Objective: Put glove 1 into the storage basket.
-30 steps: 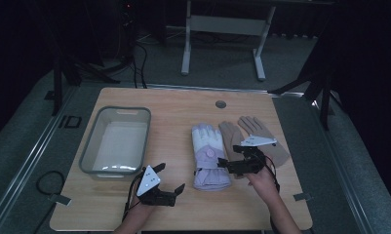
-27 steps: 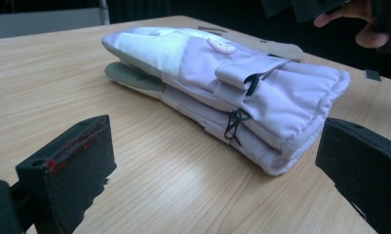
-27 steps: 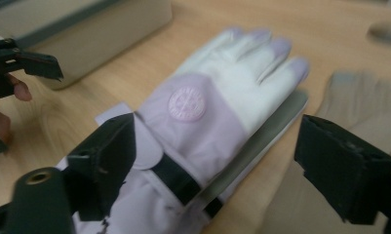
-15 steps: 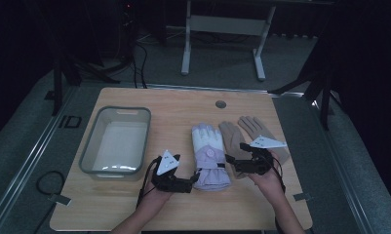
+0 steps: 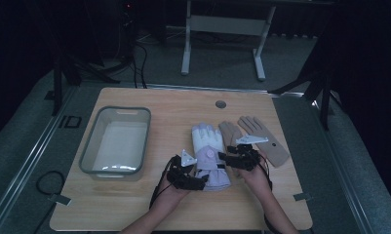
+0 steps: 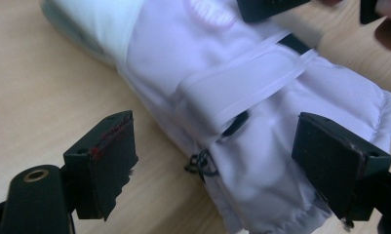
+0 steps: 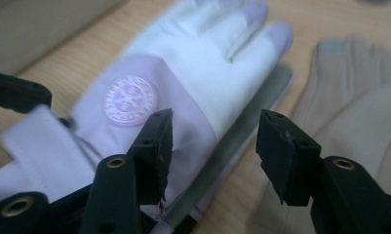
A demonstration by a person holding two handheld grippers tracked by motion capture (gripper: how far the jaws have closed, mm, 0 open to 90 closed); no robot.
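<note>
Both forearms reached in from the near edge. The left gripper [image 5: 199,181] had its jaws wide apart, and the right gripper [image 5: 224,158] also stood with jaws spread, close together.

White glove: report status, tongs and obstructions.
Both tongs open, left tongs at cuff, right tongs at its side. White glove flat, ungripped. Tan gloves lie alongside.

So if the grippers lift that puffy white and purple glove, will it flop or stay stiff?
Probably floppy: the white and purple glove is soft padded fabric, puckered at its cuff. It looks light for its bulk. Its smooth shell might slip a little, though the strap offers something to catch.
</note>
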